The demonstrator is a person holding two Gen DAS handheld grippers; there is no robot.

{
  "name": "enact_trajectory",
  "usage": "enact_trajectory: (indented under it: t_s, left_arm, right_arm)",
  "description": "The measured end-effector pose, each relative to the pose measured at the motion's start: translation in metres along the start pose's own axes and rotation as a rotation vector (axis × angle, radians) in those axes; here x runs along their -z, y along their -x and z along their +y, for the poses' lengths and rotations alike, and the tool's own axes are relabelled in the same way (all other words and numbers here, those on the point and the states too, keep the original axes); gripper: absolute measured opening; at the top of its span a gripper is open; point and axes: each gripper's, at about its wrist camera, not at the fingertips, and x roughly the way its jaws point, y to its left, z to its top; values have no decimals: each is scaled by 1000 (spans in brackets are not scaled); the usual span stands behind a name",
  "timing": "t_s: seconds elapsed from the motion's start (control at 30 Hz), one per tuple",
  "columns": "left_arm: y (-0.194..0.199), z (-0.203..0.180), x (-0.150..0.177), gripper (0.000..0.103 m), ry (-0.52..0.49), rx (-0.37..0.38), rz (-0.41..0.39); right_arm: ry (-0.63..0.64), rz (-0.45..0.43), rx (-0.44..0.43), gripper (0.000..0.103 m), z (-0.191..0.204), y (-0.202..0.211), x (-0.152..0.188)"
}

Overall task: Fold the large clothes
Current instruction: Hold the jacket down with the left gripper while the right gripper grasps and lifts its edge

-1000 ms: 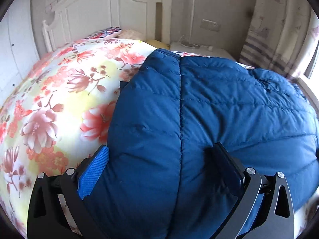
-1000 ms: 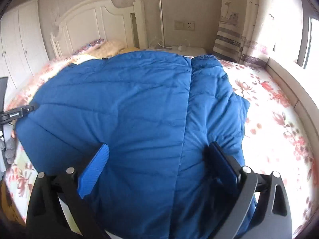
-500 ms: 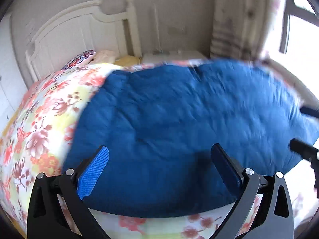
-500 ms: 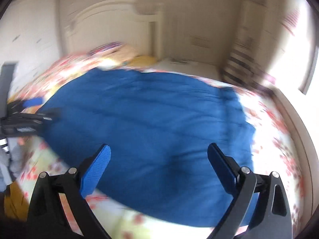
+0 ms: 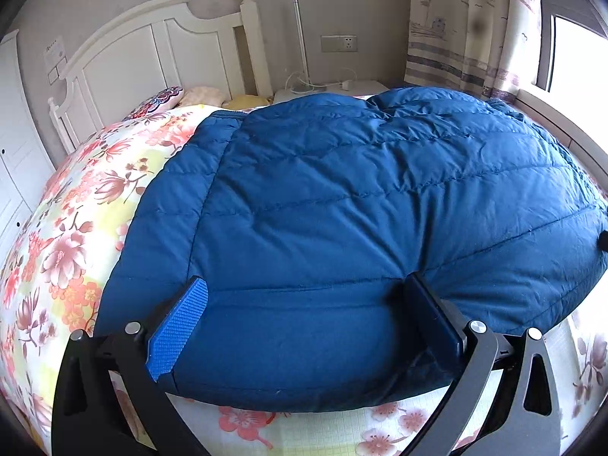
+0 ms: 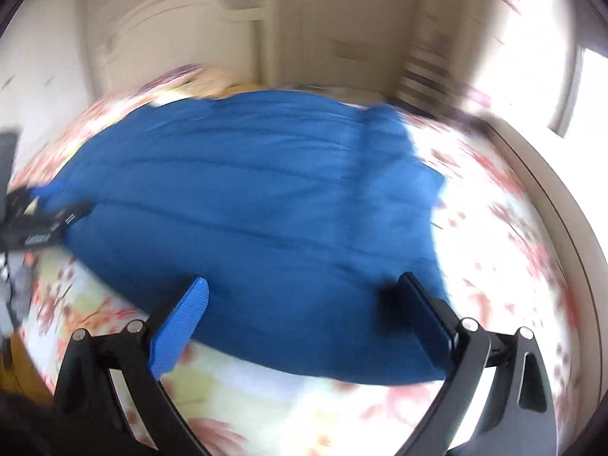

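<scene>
A: Where is the garment?

B: The blue quilted jacket (image 5: 361, 228) lies spread across the floral bedspread (image 5: 68, 250), filling the middle of the bed, its near hem toward 6 o'clock. The white headboard (image 5: 152, 49) stands at 11 o'clock and a striped curtain (image 5: 448, 30) hangs at 1 o'clock.

A: And the left hand-held gripper (image 5: 304, 326)?

B: Its jaws are spread wide, and the near edge of the jacket sits between them — the fabric bulges up against both fingers, the blue-padded one (image 5: 176, 330) at 7 o'clock and the dark one at 5 o'clock. They are not pinching it.

A: The right hand-held gripper (image 6: 304, 323)?

B: That view is blurred. The jaws are spread just as wide, over the jacket's (image 6: 266, 209) near edge. Whether they touch the fabric, I cannot tell. At 9 o'clock the left hand-held gripper (image 6: 41, 224) shows at the jacket's far-left edge.
</scene>
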Motion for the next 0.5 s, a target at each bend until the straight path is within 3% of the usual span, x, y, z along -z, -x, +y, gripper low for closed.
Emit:
enact_trajectory:
  t_s: [0.23,0.37,0.5]
  left_arm:
    - [-1,1,0,99,4,5,1]
    - [-2,1,0,99,-1,-2,4]
    - [-1,2,1,99,1,5,4]
  right_arm:
    - [-54,14,23,98,-5,-2,-4]
    - [-9,-94,-6,99,25,12,-49]
    - [107,-153,-52,99,62,-11,-113]
